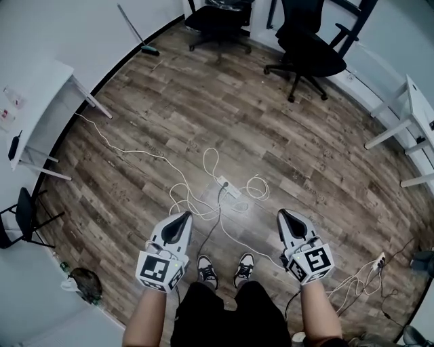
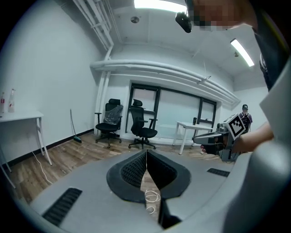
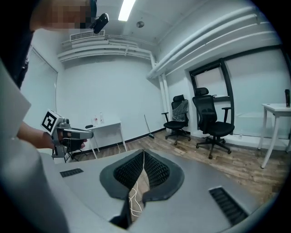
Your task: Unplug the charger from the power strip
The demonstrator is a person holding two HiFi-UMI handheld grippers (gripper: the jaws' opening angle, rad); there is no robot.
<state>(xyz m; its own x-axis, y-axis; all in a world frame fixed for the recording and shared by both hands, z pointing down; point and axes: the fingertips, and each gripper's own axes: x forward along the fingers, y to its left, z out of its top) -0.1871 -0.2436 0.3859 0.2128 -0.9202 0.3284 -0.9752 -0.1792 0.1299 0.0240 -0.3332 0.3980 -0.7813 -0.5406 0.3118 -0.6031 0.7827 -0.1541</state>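
A white power strip [image 1: 230, 187] lies on the wood floor amid loops of white cable [image 1: 211, 160]. A small dark plug [image 1: 222, 184] sits at its near end, with a dark cord [image 1: 211, 234] running back toward my feet. Both grippers hang well above the floor, nearer me than the strip. My left gripper [image 1: 185, 216] is to the strip's left, my right gripper [image 1: 283, 214] to its right. Each is shut with nothing between the jaws. In the left gripper view the left gripper [image 2: 146, 154] shows white cable [image 2: 152, 196] far below; the right gripper [image 3: 143, 152] likewise.
Two black office chairs [image 1: 306, 49] [image 1: 218, 19] stand at the far side. White desks flank the room at the left [image 1: 42, 108] and right [image 1: 415, 125]. A second power strip [image 1: 380, 260] with tangled cables lies at the right. My shoes [image 1: 207, 271] are just below the grippers.
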